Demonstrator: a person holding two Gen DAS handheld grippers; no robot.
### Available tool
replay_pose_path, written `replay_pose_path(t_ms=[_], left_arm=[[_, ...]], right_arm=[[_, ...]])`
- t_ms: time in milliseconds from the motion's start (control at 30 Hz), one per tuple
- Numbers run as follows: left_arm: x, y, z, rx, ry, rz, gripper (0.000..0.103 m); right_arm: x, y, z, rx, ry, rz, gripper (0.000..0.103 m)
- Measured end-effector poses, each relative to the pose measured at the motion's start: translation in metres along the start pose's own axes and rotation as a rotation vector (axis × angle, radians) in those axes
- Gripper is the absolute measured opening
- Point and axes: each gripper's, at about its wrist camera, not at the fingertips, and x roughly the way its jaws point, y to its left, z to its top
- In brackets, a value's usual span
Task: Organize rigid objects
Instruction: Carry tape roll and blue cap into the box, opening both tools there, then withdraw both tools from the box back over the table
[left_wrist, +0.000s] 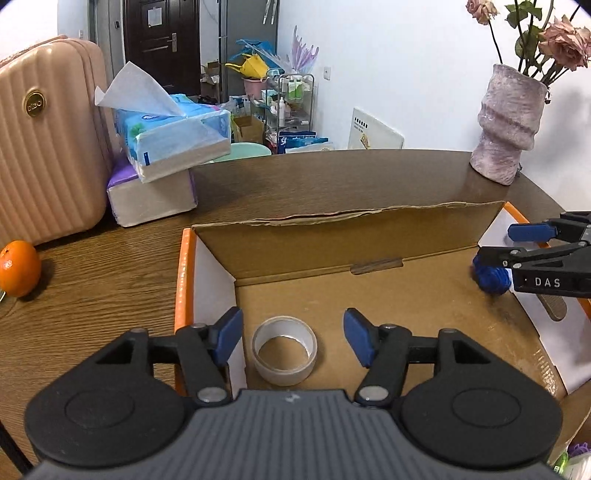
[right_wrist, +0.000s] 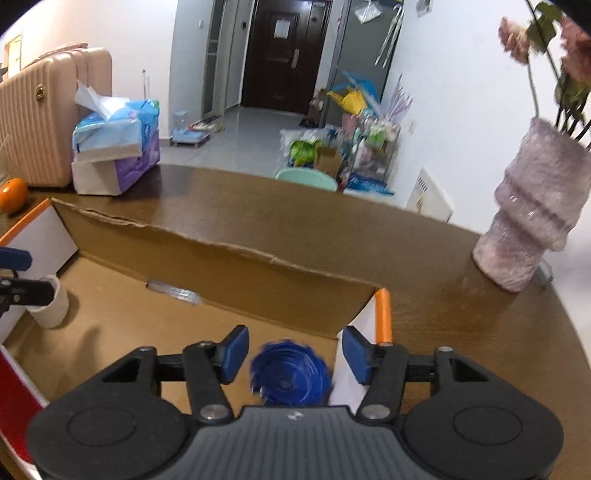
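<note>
I hold the left gripper (left_wrist: 293, 341) part-open, pads clear of the one tape roll (left_wrist: 284, 350) resting on the floor of the single cardboard box (left_wrist: 332, 236). My right gripper (right_wrist: 291, 354), likewise part-open, straddles one blue ridged object (right_wrist: 291, 374) without touching. Risk: withdrawing carelessly, a finger may clip either piece and roll it.

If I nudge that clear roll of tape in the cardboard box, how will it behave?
The clear roll of tape lies flat on its side on the brown cardboard box floor, so it would probably slide, not roll. It looks like a thin hollow ring, likely light. Its glossy wall may be slippery for the left claw, whose pads stand clear of it.
</note>
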Motion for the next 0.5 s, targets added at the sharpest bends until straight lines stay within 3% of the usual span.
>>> replay_pose_path(t_ms=[167, 300, 500], left_arm=[[-0.003, 0.001, 0.000, -0.016, -0.009, -0.005, 0.065], [-0.019, -0.005, -0.004, -0.023, -0.003, 0.001, 0.081], [-0.073, -0.014, -0.014, -0.012, -0.053, 0.026, 0.081]], right_arm=[[-0.005, 0.001, 0.001, -0.006, -0.039, -0.032, 0.055], [-0.031, 0.000, -0.001, 0.032, -0.044, -0.026, 0.055], [-0.090, 0.005, -0.007, 0.023, -0.088, -0.019, 0.059]])
